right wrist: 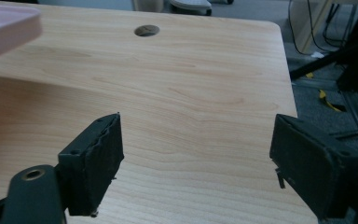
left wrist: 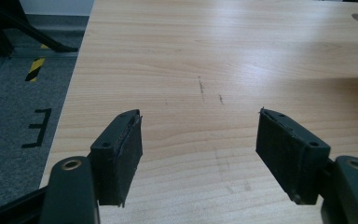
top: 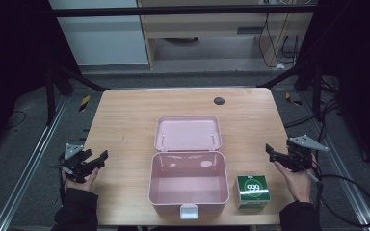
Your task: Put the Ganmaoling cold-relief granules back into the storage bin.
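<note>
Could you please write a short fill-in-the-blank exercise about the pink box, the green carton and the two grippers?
1. The lid of the pink box is ____.
2. The green carton stands on the table beside the box, on the side of the ____ gripper.
3. The jaws of the left gripper are ____, with nothing between them.

Missing words: open; right; open

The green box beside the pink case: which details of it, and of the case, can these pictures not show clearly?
- Green box, high view: "999" is readable; smaller print is too small to read.
- Pink case, high view: front wall and latch are seen from above, so the latch type is unclear.
- Case lid, right gripper view: cut off by the left edge and blurred.
- Case contents: none visible, but the near wall hides part of the floor.
</note>
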Motion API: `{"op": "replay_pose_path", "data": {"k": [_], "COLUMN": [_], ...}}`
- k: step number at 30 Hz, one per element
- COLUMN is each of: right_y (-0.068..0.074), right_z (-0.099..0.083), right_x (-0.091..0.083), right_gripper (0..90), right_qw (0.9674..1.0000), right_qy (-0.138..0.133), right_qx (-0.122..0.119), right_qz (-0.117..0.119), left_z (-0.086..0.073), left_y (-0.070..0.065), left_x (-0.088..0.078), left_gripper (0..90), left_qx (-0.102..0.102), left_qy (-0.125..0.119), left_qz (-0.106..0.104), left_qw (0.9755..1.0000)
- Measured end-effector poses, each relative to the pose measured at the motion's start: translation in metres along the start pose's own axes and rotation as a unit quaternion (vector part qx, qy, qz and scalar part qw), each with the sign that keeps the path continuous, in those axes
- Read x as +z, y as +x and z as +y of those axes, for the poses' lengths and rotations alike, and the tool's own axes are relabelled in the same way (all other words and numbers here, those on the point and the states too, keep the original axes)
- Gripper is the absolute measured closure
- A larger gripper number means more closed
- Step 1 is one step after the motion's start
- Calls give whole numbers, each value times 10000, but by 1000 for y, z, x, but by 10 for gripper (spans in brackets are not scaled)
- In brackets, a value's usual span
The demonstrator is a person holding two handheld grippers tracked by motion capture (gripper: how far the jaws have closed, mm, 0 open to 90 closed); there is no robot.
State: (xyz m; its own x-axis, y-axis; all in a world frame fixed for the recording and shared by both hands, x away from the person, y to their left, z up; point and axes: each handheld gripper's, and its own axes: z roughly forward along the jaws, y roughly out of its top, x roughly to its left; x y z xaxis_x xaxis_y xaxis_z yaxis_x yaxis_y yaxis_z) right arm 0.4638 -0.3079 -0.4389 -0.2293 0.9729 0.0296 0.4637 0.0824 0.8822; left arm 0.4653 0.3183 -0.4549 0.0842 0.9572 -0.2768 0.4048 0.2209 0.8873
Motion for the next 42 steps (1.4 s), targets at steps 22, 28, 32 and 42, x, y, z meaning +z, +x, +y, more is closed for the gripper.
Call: {"op": "replay_pose_path", "data": {"k": [22,28,32,42], "right_y": [29,37,42,53], "right_z": [46,54,59,67], "right_x": [-22,-26,-30,-37], "right_gripper": [102,95,92,86], "right_qw": [9808,9699,9625,9410], "right_qy": [446,589,681,994], "right_qx": [-1505,-1884,-2129,-2717], "right_qz": [1158,1427,1538,1759], "left_z": [-5,-7,-8,-9], "left_y": [1,-1,-1,-1], "left_x": [0,2,2,3], "left_gripper": [297,291,290,283], "left_qx": [210,332,371,441], "left_qy": [401,495,526,610], "left_qz": [-101,-58,-58,-47], "left_qw": [9989,9982,9979,9972]}}
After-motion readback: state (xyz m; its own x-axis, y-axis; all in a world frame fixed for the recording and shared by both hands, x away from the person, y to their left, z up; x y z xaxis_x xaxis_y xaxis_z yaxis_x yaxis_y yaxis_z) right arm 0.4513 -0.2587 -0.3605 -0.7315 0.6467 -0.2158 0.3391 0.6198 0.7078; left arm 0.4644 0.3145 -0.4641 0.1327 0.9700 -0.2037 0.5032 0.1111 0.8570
